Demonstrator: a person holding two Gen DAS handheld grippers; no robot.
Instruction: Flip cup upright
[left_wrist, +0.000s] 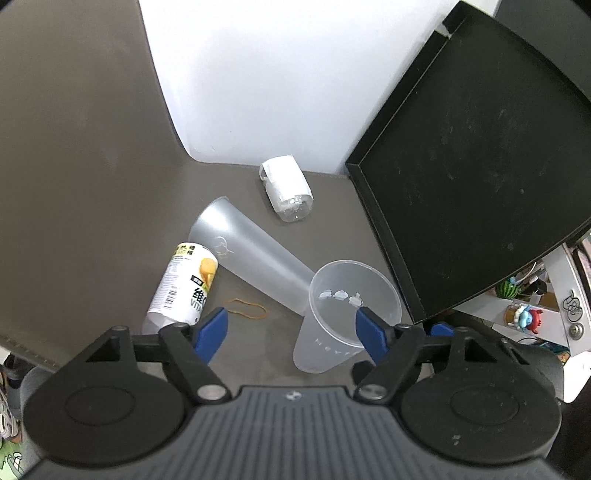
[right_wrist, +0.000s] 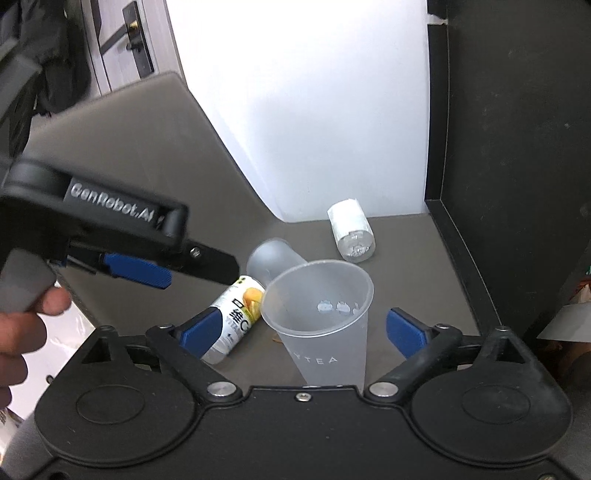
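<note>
A clear plastic cup (left_wrist: 332, 332) stands upright on the grey table, mouth up, with small blue figures printed inside. It also shows in the right wrist view (right_wrist: 325, 332), between the open blue-padded fingers of my right gripper (right_wrist: 301, 332), which do not touch it. My left gripper (left_wrist: 291, 328) is open; its right fingertip (left_wrist: 369, 332) overlaps the cup's rim in the view. The left gripper also shows in the right wrist view (right_wrist: 147, 266), held above the table to the left. A second frosted cup (left_wrist: 251, 254) lies on its side behind.
A white and yellow can (left_wrist: 184, 288) lies on its side at the left, with a rubber band (left_wrist: 247, 308) beside it. A small clear bottle (left_wrist: 286, 188) lies near the white wall. A black tray (left_wrist: 480, 155) leans at the right.
</note>
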